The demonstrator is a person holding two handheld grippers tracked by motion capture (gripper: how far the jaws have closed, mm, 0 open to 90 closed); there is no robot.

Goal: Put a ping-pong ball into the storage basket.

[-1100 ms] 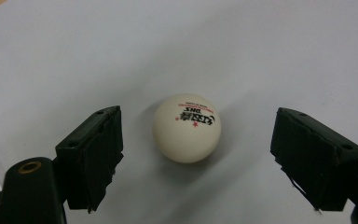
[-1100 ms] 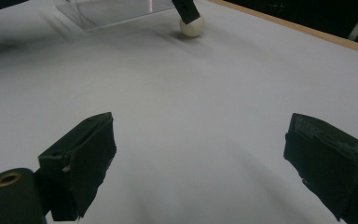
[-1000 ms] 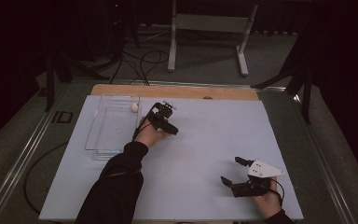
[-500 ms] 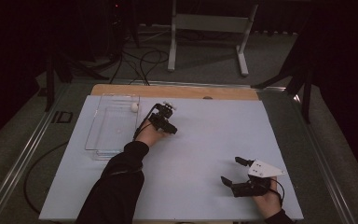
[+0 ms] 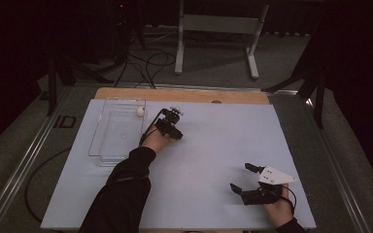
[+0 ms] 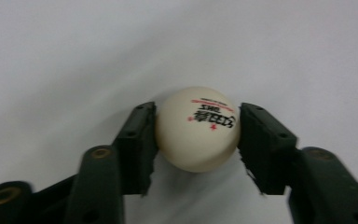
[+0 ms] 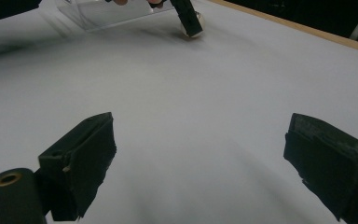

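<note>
Where the left gripper [image 6: 196, 135] looks along its own jaws, a cream ping-pong ball [image 6: 197, 128] sits squeezed between the two black pads, which press on its left and right sides. Print runs across the upper face of the ball: a thin red line, dark characters beneath it and a small red mark below those, all too small and slanted to read with any certainty. Behind the ball lies the plain white table [image 6: 74, 56].

From the high view, the left gripper [image 5: 174, 127] sits over the far middle part of the table [image 5: 213, 160], just right of a clear plastic tray [image 5: 108, 141]. A second pale ball [image 5: 140, 111] rests in the tray's far corner. The left forearm, in a dark sleeve [image 5: 121, 194], reaches forward from the bottom edge, the hand wrapped around the gripper's body.

Near the table's front right, the right gripper [image 5: 247, 182] is held low, pointing leftward across the surface, its grey plate on top. Its jaws stand wide apart with nothing between them, and in the right gripper view [image 7: 200, 154] bare white tabletop shows between them.
</note>
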